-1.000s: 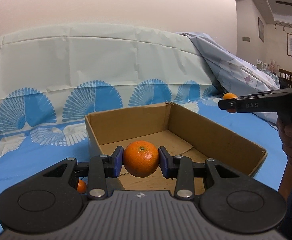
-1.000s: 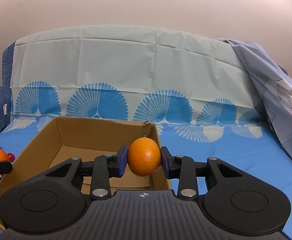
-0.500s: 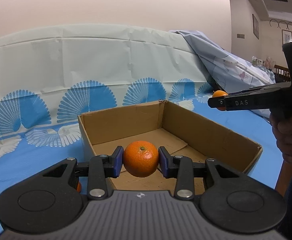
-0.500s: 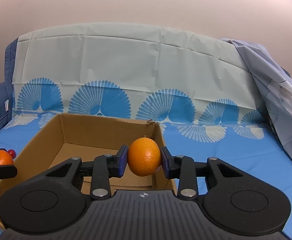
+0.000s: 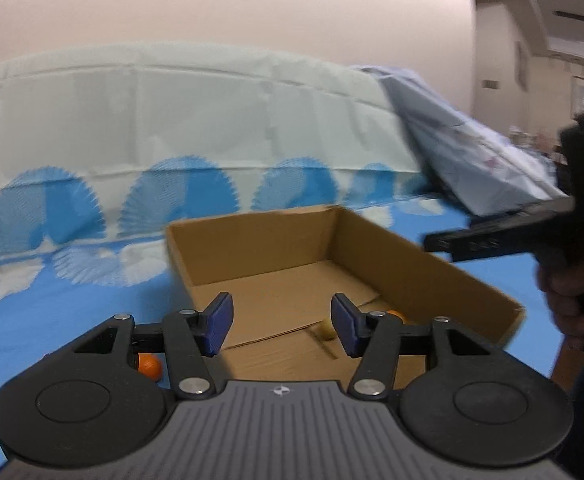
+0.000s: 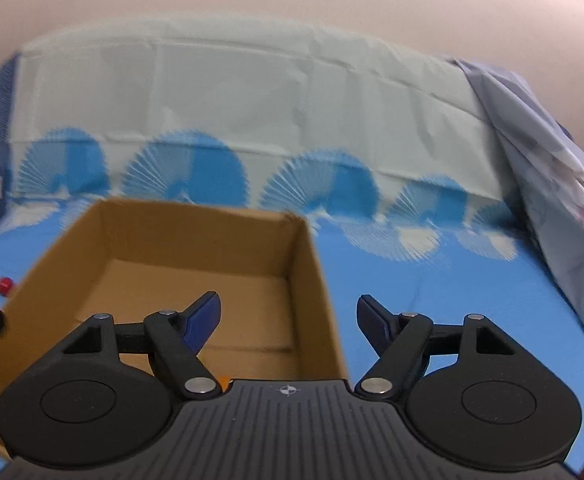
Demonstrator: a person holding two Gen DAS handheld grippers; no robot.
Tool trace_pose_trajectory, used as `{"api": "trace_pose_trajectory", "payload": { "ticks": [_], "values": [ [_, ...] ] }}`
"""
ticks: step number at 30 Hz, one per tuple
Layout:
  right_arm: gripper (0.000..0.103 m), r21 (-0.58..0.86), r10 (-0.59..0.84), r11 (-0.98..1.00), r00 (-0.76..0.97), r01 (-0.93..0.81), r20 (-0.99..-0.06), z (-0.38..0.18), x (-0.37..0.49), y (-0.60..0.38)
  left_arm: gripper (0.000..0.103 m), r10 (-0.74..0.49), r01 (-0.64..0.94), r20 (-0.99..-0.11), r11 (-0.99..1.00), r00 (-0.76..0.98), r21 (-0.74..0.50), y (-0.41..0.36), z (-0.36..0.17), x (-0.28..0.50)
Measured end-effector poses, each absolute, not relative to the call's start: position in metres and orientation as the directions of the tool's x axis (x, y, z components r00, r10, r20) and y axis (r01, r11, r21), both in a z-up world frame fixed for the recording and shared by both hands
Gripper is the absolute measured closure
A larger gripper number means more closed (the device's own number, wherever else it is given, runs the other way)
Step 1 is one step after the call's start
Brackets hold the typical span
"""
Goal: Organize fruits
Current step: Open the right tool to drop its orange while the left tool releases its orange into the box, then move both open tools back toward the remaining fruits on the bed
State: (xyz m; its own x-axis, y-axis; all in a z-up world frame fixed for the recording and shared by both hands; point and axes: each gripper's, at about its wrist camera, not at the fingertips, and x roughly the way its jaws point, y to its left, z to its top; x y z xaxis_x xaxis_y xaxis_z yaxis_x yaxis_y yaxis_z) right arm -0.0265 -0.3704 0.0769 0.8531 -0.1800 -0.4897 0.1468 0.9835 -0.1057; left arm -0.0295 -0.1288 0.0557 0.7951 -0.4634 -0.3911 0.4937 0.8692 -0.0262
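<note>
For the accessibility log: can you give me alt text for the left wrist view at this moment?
The left gripper hangs open and empty over an open cardboard box on a blue patterned sheet. Small fruits lie on the box floor by its right finger, and an orange sits outside the box. The right gripper reaches in from the right.

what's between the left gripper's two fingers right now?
Nothing held. In the left wrist view the left gripper is open; through the gap shows only the cardboard box floor, with a pale fruit beside the right finger.
</note>
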Motion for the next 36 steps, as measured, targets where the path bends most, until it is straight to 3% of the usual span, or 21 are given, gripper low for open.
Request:
{"api": "trace_pose_trajectory", "payload": {
  "ticks": [10, 12, 14, 17, 29, 31, 33, 36],
  "values": [
    [0.031, -0.177, -0.283, 0.959, 0.719, 0.222, -0.635, 0.048, -0.006, -0.382, 0.046, -0.409, 0.45, -0.472, 0.892, 0.781, -0.027, -0.12, 0.049, -0.017],
    [0.053, -0.176, -0.277, 0.961, 0.699, 0.214, -0.659, 0.044, -0.003, -0.383, 0.048, -0.41, 0.458, -0.476, 0.889, 0.778, -0.017, -0.121, 0.047, -0.019],
    [0.068, -0.186, -0.278, 0.96, 0.671, 0.208, -0.687, 0.038, 0.0, -0.383, 0.048, -0.416, 0.468, -0.48, 0.884, 0.772, -0.013, -0.122, 0.046, -0.022],
    [0.081, -0.213, -0.304, 0.953, 0.633, 0.218, -0.712, 0.031, 0.005, -0.385, 0.05, -0.428, 0.487, -0.488, 0.874, 0.761, -0.007, -0.125, 0.044, -0.023],
    [0.08, -0.197, -0.326, 0.943, 0.633, 0.268, -0.702, 0.031, 0.007, -0.393, 0.05, -0.486, 0.566, -0.476, 0.824, 0.733, 0.032, -0.137, 0.039, -0.038],
    [0.071, -0.203, -0.335, 0.941, 0.66, 0.27, -0.673, 0.035, 0.004, -0.389, 0.05, -0.488, 0.57, -0.469, 0.82, 0.736, 0.042, -0.139, 0.039, -0.041],
    [0.048, -0.199, -0.329, 0.943, 0.679, 0.265, -0.657, 0.039, 0.001, -0.384, 0.05, -0.49, 0.573, -0.463, 0.818, 0.738, 0.047, -0.139, 0.04, -0.043],
    [0.047, -0.206, -0.306, 0.952, 0.72, 0.226, -0.623, 0.045, -0.004, -0.371, 0.05, -0.498, 0.579, -0.448, 0.813, 0.743, 0.057, -0.138, 0.041, -0.049]
  ]
}}
